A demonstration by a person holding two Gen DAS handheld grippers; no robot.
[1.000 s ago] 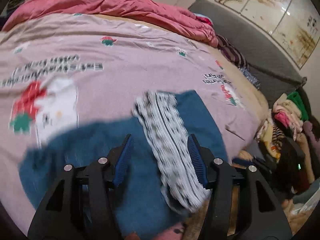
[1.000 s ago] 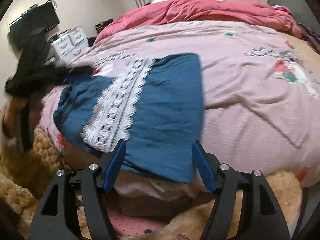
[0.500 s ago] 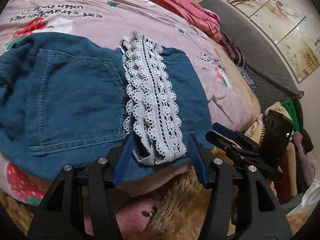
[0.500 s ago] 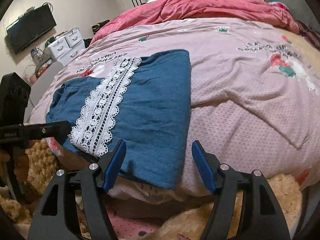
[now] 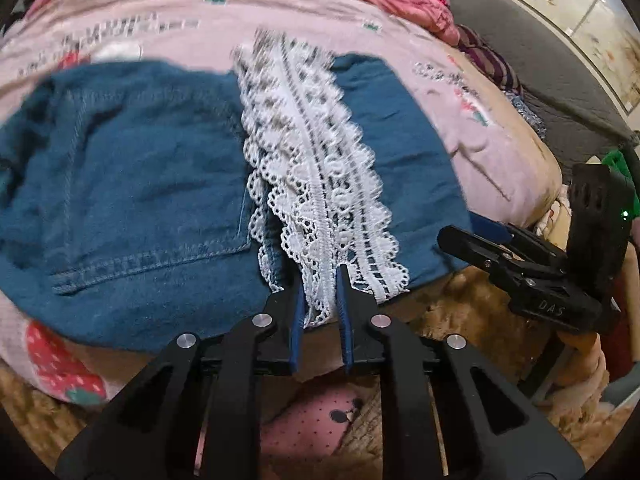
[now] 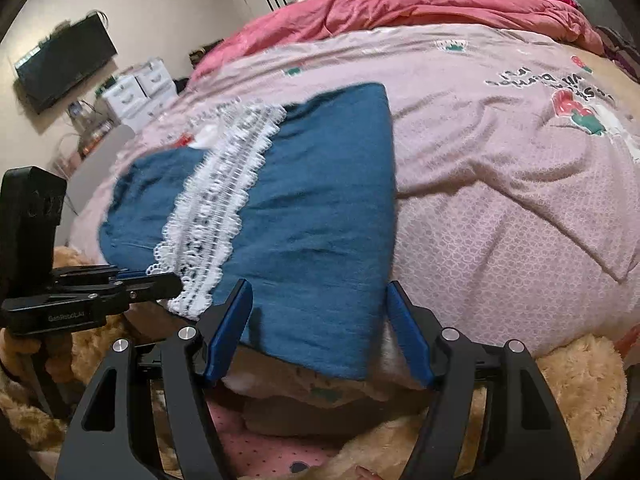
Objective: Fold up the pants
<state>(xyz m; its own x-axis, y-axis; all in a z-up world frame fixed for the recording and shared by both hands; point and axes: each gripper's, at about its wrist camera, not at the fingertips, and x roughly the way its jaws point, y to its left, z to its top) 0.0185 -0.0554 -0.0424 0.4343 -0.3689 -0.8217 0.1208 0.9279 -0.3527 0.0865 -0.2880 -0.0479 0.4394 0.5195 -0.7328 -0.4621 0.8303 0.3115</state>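
The left gripper (image 5: 320, 280) tilts downward, its jaws having just closed — pinched on the lace trim (image 5: 316, 200). The right gripper (image 6: 320, 312) hangs beside it, jaws apart — gripping nothing.

bed (image 6: 500, 208) | pink sheet | blue pants (image 6: 312, 216) at near edge | red quilt (image 6: 420, 8) far

Readable marks on the two grippers

The right gripper (image 5: 472, 236) carries raised letters "DAS" on its black body, seen from the left wrist. The left gripper (image 6: 172, 284) carries small pale print like "GenRobot.AI". The print on the sheet (image 6: 500, 184) is upside down and not readable.
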